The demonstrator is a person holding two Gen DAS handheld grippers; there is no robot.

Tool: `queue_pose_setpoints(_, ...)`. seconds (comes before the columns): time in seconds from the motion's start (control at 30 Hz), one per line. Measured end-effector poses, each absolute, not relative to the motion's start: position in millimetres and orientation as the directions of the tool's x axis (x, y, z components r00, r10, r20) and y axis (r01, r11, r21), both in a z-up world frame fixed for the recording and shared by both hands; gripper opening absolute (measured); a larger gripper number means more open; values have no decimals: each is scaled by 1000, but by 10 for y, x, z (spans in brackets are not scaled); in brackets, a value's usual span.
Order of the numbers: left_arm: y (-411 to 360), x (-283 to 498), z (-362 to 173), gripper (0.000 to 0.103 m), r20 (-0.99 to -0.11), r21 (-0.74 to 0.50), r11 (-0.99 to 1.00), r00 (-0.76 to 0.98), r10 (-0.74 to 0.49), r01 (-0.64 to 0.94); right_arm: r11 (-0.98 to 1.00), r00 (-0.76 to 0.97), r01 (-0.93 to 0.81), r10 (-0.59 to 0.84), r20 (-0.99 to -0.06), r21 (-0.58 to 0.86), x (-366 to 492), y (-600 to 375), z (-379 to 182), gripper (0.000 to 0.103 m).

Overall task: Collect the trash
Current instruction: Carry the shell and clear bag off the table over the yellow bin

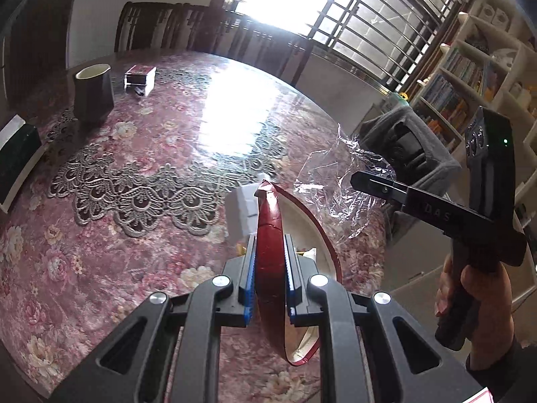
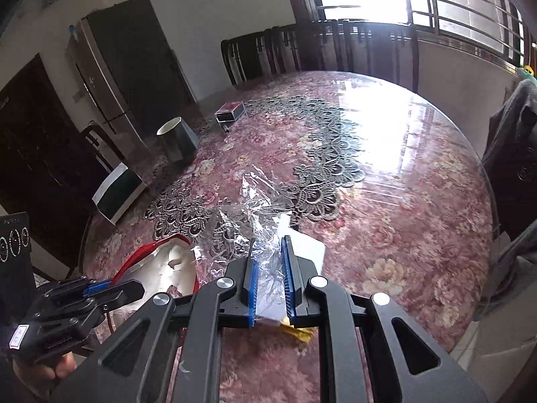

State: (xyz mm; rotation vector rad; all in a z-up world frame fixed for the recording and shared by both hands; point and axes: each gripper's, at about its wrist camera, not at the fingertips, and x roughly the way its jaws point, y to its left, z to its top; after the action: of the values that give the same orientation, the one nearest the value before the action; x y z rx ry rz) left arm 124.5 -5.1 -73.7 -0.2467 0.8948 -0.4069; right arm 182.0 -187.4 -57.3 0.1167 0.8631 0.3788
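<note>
In the left wrist view my left gripper [image 1: 270, 240] is shut on the rim of a red bowl [image 1: 268, 208] with a cream inside, held on edge above the floral table [image 1: 100, 252]. A white piece of paper or carton [image 1: 240, 211] shows just behind the bowl. To the right, my right gripper [image 1: 360, 181] is shut on a crumpled clear plastic wrap [image 1: 335, 181]. The right wrist view shows the wrap [image 2: 255, 201] pinched between the blue pads of the right gripper [image 2: 270, 245] and trailing forward. The left gripper [image 2: 131, 288] holds the red bowl [image 2: 161, 268] at lower left.
A white paper [image 2: 308, 252] and a yellow scrap [image 2: 298, 332] lie on the table under the right gripper. A dark cup [image 1: 92, 95], a small box [image 1: 141, 77] and a dark white-edged box [image 1: 16, 164] stand at the far left. Chairs ring the table; a bookshelf [image 1: 470, 77] is at right.
</note>
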Motion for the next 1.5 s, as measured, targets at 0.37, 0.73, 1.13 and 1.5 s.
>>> queue_pose_setpoints(0.37,-1303,543,-752,15,-715,-382,813,418,-561,439,972,659,-82,219,-720,221,446,-3133,-486,13)
queue_pose_setpoints(0.73,-2109,32,-1072,15,-763,-373,761,291,-577,530,976,582,121,78,-810,181,-517,-3845,-1004,14)
queue_pose_setpoints(1.13,-2228,-246,-1191,15,-789,-348,782,289,-542,517,976,428,136,96,-898,170,-850,-3822,-1804,17)
queue_pose_setpoints(1.5,-2146,-252,-1139,15,-787,-342,796,311,-533,499,971,307,132,152,-939,200,-775,-3706,-2309,21)
